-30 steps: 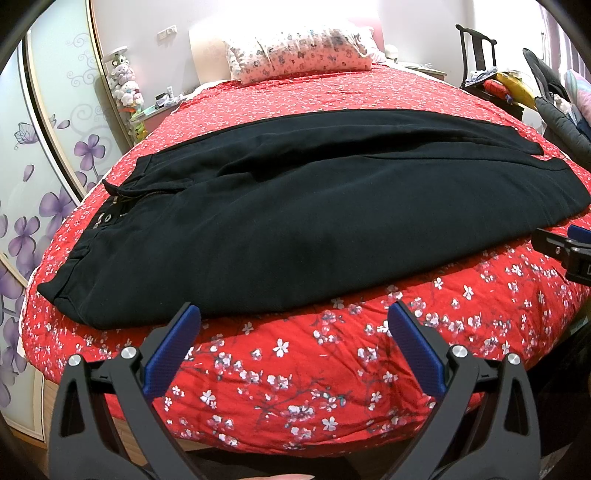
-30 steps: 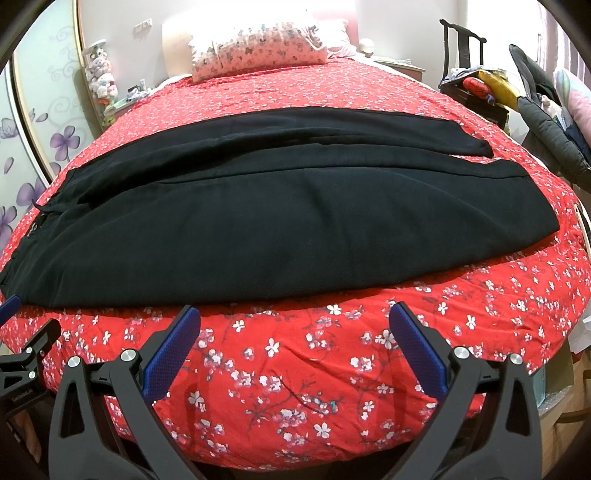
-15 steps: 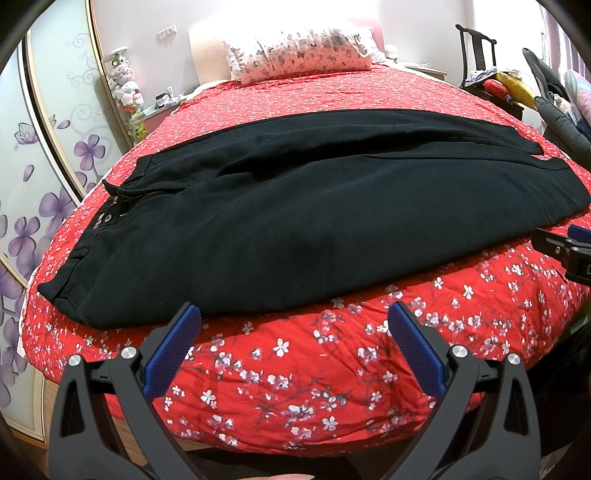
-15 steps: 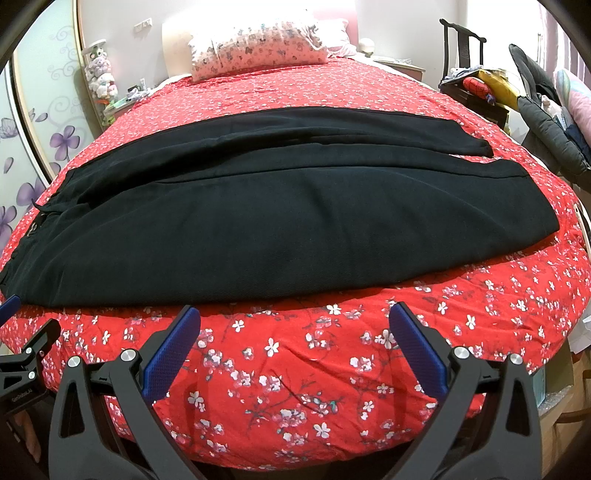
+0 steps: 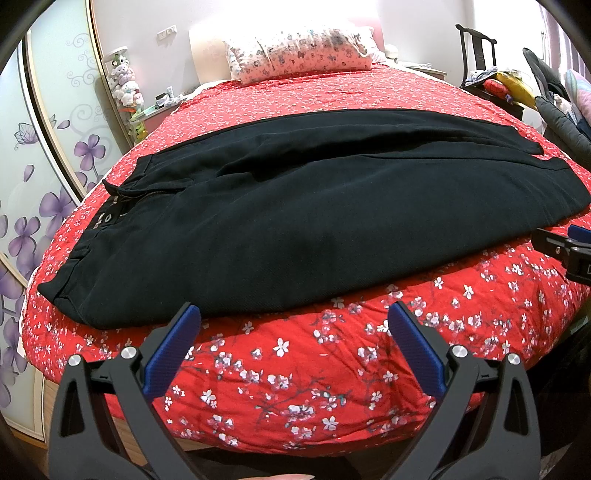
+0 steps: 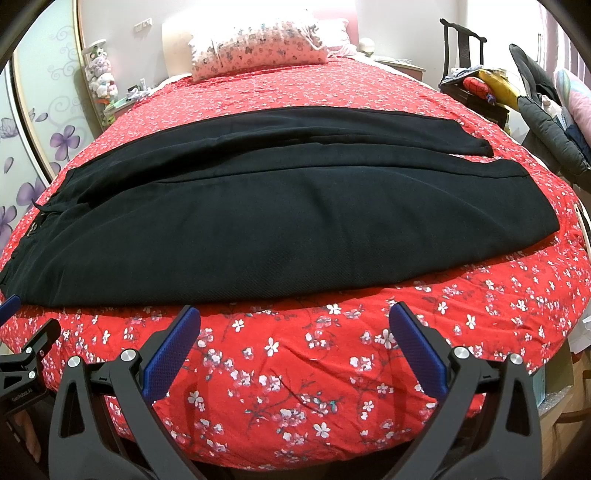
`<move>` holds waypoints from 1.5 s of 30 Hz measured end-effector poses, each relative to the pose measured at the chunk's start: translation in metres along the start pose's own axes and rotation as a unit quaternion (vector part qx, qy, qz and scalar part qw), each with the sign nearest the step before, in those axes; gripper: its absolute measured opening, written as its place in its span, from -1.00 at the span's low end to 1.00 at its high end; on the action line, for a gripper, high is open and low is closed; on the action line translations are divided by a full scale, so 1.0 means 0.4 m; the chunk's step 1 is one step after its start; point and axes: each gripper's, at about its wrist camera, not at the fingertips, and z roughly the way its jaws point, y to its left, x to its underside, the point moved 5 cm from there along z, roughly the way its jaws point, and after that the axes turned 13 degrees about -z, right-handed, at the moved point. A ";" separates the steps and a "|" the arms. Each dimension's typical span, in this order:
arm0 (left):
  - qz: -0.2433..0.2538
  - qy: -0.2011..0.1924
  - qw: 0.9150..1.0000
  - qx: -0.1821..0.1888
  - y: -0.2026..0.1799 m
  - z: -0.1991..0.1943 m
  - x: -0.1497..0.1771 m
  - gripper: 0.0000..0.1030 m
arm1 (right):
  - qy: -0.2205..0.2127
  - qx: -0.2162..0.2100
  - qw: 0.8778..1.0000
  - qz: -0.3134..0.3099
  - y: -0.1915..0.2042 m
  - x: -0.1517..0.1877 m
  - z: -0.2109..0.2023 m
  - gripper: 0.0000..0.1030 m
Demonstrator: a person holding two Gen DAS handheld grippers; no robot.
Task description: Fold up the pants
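Black pants point(image 5: 295, 221) spread flat across red floral bedspread point(image 5: 295, 369), just ahead of both tools, waistband toward left. Left gripper point(image 5: 293, 325) wide open, empty, short of near hem. Right gripper point(image 6: 295, 325) likewise agape, holding nothing.

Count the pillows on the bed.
2 visible: a floral pillow at the head of the bed, and a plain pillow mostly hidden behind its right end. More may be hidden.
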 end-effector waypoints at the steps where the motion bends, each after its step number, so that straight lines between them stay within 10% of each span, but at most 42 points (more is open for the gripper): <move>1: 0.000 0.000 1.000 0.000 0.000 0.000 0.000 0.96 | 0.000 0.000 1.000 0.000 0.000 0.000 0.000 0.97; 34: -0.001 0.000 1.000 -0.001 0.001 0.000 -0.001 0.96 | 0.000 0.000 1.000 -0.001 -0.002 0.002 -0.001 0.97; 45: -0.053 0.002 0.999 0.005 0.031 -0.002 -0.058 0.96 | 0.014 -0.067 0.997 0.023 -0.107 -0.053 0.034 0.97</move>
